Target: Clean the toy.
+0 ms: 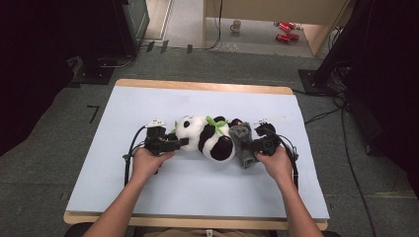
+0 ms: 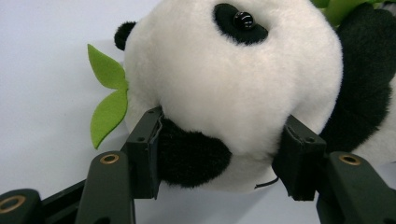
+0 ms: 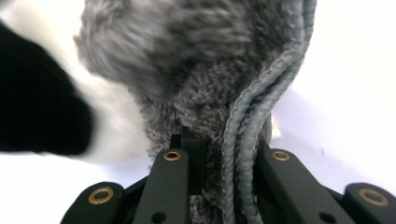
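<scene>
Plush panda (image 1: 206,136) and grey furry garment (image 1: 242,140) both gripped on the counter (image 1: 197,187).
Left gripper (image 2: 224,154) fingers clamp the panda's head, right gripper (image 3: 224,158) fingers pinch the garment's edge; next, likely pulling them apart.

1. A lab or office test space is showing: a table (image 1: 148,98) is standing on grey carpet tiles (image 1: 44,148).
2. Dark equipment stands (image 1: 341,54) and cables (image 1: 346,138) are flanking it.
3. A mug (image 1: 236,25) is sitting on the floor beyond.
</scene>
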Demonstrator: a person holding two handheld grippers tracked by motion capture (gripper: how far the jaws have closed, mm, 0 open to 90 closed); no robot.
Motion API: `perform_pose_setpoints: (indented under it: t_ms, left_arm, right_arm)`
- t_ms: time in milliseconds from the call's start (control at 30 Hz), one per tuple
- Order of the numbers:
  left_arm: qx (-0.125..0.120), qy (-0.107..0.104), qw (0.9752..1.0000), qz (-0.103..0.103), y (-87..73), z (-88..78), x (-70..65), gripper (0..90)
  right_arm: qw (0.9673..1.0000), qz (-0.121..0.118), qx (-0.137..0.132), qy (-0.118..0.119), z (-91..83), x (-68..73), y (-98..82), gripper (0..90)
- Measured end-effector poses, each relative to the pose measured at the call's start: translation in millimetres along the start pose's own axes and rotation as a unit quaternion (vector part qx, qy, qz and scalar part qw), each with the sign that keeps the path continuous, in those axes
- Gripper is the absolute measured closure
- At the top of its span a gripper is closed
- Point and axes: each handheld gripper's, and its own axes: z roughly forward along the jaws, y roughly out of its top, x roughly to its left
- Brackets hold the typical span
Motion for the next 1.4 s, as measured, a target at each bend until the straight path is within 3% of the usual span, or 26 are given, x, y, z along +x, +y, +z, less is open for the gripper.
perform_pose_setpoints:
  t_ms: [67, 100, 200, 300, 367, 467, 567, 633, 667, 733, 767, 833, 933, 1000, 1033, 1067, 1133, 1167, 1200, 1233, 1267, 1300, 1333, 1400]
  left_arm:
    - [0.001, -0.001, 1.0000, -0.002, 1.5, 0.1, 0.6, 42.2]
    - [0.001, 0.000, 1.0000, -0.006, 4.7, 0.2, -0.2, 42.3]
    - [0.001, 0.002, 1.0000, -0.006, 7.5, -0.4, -1.7, 44.0]
    - [-0.004, 0.007, 1.0000, -0.006, 12.0, -1.2, -5.2, 47.9]
    - [-0.004, 0.009, 0.9999, -0.007, 12.8, -1.7, -6.4, 48.9]
    - [0.001, 0.014, 0.9999, -0.009, 14.5, -3.6, -10.4, 52.4]
    - [0.015, 0.018, 0.9996, -0.015, 17.2, -7.3, -15.6, 53.9]
    - [0.021, 0.020, 0.9994, -0.020, 17.7, -10.5, -19.7, 54.4]
    - [0.026, 0.022, 0.9993, -0.019, 17.5, -12.6, -22.1, 54.4]
    - [0.028, 0.022, 0.9991, -0.022, 15.7, -16.0, -26.3, 54.2]
    - [0.029, 0.022, 0.9990, -0.024, 14.4, -16.9, -28.2, 54.2]
    - [0.028, 0.026, 0.9991, -0.019, 11.1, -15.4, -31.3, 53.8]
    - [0.026, 0.026, 0.9991, -0.019, 10.3, -14.3, -31.1, 53.6]
    - [0.028, 0.025, 0.9992, -0.016, 9.9, -14.7, -30.6, 53.4]
    - [0.030, 0.024, 0.9993, -0.006, 8.9, -13.8, -31.8, 52.4]
    - [0.030, 0.024, 0.9993, -0.006, 8.9, -13.8, -31.8, 51.9]
    - [0.029, 0.025, 0.9991, 0.017, 7.0, -12.7, -32.6, 49.8]
    - [0.022, 0.018, 0.9990, 0.033, 6.4, -14.0, -31.1, 43.5]
    - [0.022, 0.018, 0.9990, 0.033, 6.4, -14.0, -31.1, 40.9]
    - [0.016, 0.008, 0.9985, 0.053, 5.9, -15.7, -28.4, 35.7]
    - [0.016, 0.008, 0.9985, 0.053, 5.9, -15.7, -28.4, 33.4]
    - [0.007, 0.001, 0.9976, 0.069, 5.7, -18.8, -25.1, 30.8]
    - [0.007, 0.001, 0.9976, 0.069, 5.7, -18.8, -25.1, 29.4]
    - [-0.009, 0.001, 0.9959, 0.090, 6.6, -25.2, -21.3, 26.8]
  right_arm:
    - [1.0000, 0.003, 0.006, -0.006, 1.3, -1.8, -1.5, 78.7]
    - [0.9996, 0.016, 0.019, -0.014, 1.8, -7.1, -4.3, 78.7]
    - [0.9995, 0.029, 0.008, -0.004, -3.4, -10.2, -4.9, 78.8]
    - [0.9987, 0.034, -0.033, 0.019, -25.6, -7.5, -2.3, 78.8]
    - [0.9982, 0.034, -0.042, 0.026, -30.0, -5.8, -1.1, 78.8]
    - [0.9953, 0.018, -0.084, 0.045, -52.0, 8.3, 7.0, 78.8]
    - [0.9930, -0.004, -0.107, 0.051, -67.0, 24.1, 13.3, 78.8]
    - [0.9910, -0.027, -0.119, 0.055, -78.8, 42.1, 18.6, 78.8]
    - [0.9910, -0.027, -0.119, 0.055, -78.8, 42.1, 18.6, 78.8]
    - [0.9884, -0.043, -0.126, 0.074, -87.9, 58.5, 21.7, 78.8]
    - [0.9884, -0.043, -0.126, 0.074, -87.9, 58.5, 21.7, 78.8]
    - [0.9874, -0.060, -0.122, 0.081, -91.4, 74.4, 24.2, 78.8]
    - [0.9876, -0.070, -0.114, 0.082, -86.4, 82.7, 25.2, 78.7]
    - [0.9896, -0.081, -0.101, 0.063, -74.3, 86.3, 25.1, 78.7]
    - [0.9916, -0.089, -0.090, 0.027, -61.1, 84.4, 23.2, 78.7]
    - [0.9916, -0.089, -0.090, 0.027, -61.1, 84.4, 23.2, 78.7]
    - [0.9917, -0.082, -0.093, 0.033, -52.7, 78.9, 21.2, 78.9]
    - [0.9917, -0.086, -0.094, 0.018, -49.5, 74.8, 20.1, 79.0]
    - [0.9917, -0.086, -0.094, 0.018, -49.5, 74.8, 20.1, 79.0]
    - [0.9916, -0.079, -0.101, 0.018, -50.0, 70.4, 19.6, 78.9]
    - [0.9916, -0.079, -0.101, 0.018, -50.0, 70.4, 19.6, 78.9]
    - [0.9914, -0.075, -0.106, 0.017, -50.6, 66.1, 19.2, 78.9]
    - [0.9914, -0.075, -0.106, 0.017, -50.6, 66.1, 19.2, 78.9]
    - [0.9913, -0.067, -0.111, 0.020, -51.6, 60.8, 19.2, 78.8]
